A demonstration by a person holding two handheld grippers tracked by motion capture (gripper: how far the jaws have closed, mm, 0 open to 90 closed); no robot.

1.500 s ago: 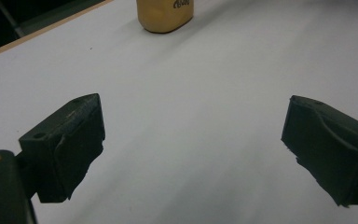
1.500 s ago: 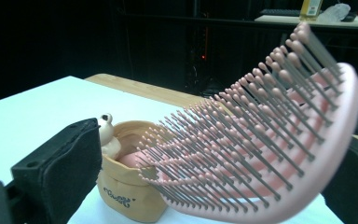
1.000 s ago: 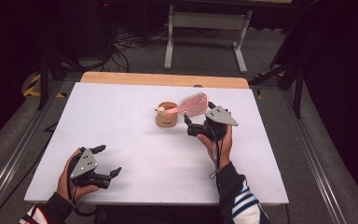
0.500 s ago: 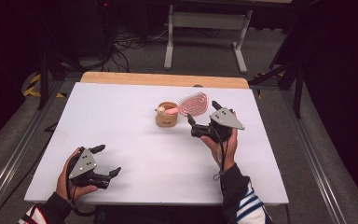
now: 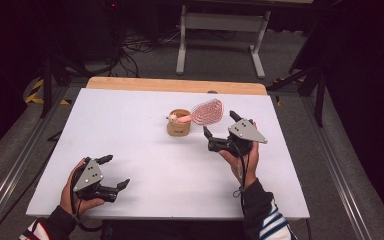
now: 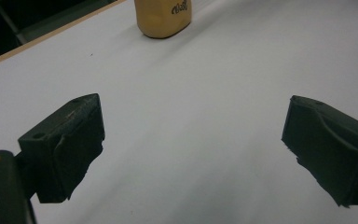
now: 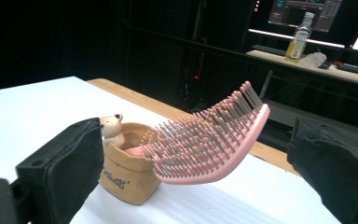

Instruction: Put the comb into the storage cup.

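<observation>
A small tan cup stands near the middle of the white table. A pink hairbrush leans in it, handle down, its bristled head sticking out to the right. A little bear figure sits on the cup's rim. My right gripper is open just right of the brush head, apart from it. My left gripper is open over bare table at the front left, holding nothing.
A wooden strip runs along the table's far edge. Behind it stand a grey metal frame and cables on the floor. The right gripper view shows a bottle on a far desk.
My right gripper has drawn back to the right and toward the front, away from the brush head. The left gripper has stayed where it was.
</observation>
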